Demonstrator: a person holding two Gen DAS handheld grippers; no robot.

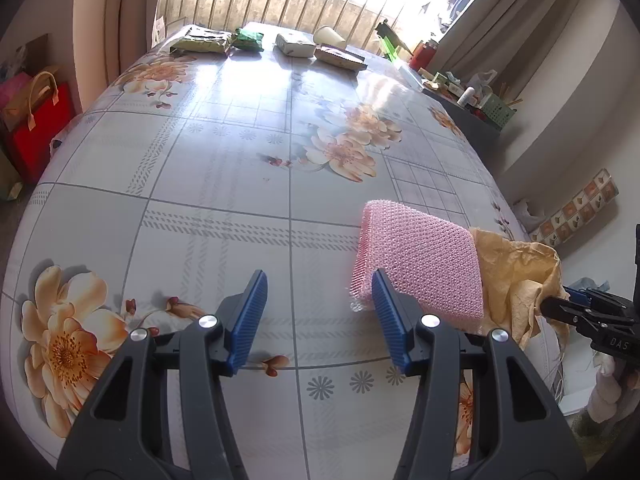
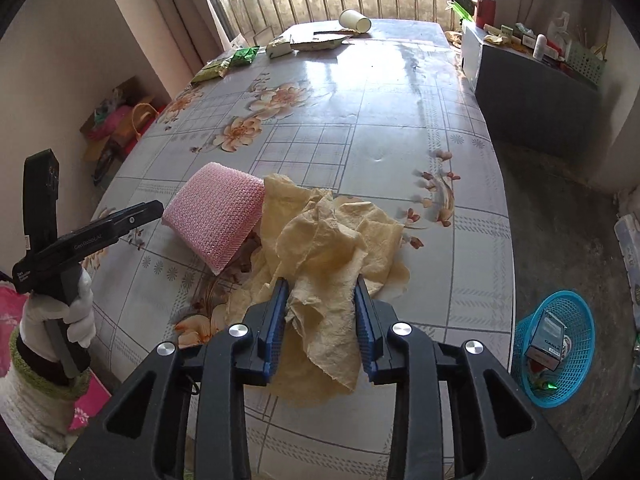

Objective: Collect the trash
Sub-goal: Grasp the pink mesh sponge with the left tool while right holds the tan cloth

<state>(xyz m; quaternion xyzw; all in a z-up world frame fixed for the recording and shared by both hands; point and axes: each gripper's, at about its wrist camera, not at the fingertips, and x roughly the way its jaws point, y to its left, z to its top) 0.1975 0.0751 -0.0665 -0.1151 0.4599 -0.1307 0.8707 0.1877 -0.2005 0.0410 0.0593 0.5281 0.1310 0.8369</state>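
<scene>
A crumpled yellow-brown paper [image 2: 324, 240] lies on the floral tablecloth near the table's front edge, and it shows in the left wrist view [image 1: 516, 272] too. A folded pink bubble wrap [image 2: 218, 216] leans on its left side and appears in the left wrist view [image 1: 420, 256]. My right gripper [image 2: 320, 312] is open, its jaws on either side of a raised fold of the paper. My left gripper [image 1: 318, 312] is open and empty, just left of the bubble wrap. At the table's far end lie a paper cup [image 2: 354, 20], a torn cardboard envelope [image 2: 318, 40] and green packets [image 1: 248, 39].
A blue basket [image 2: 554, 344] with a box and scraps stands on the floor right of the table. A grey cabinet [image 2: 532, 92] with clutter is at the far right. Red and pink bags [image 1: 38, 128] stand on the floor at the left.
</scene>
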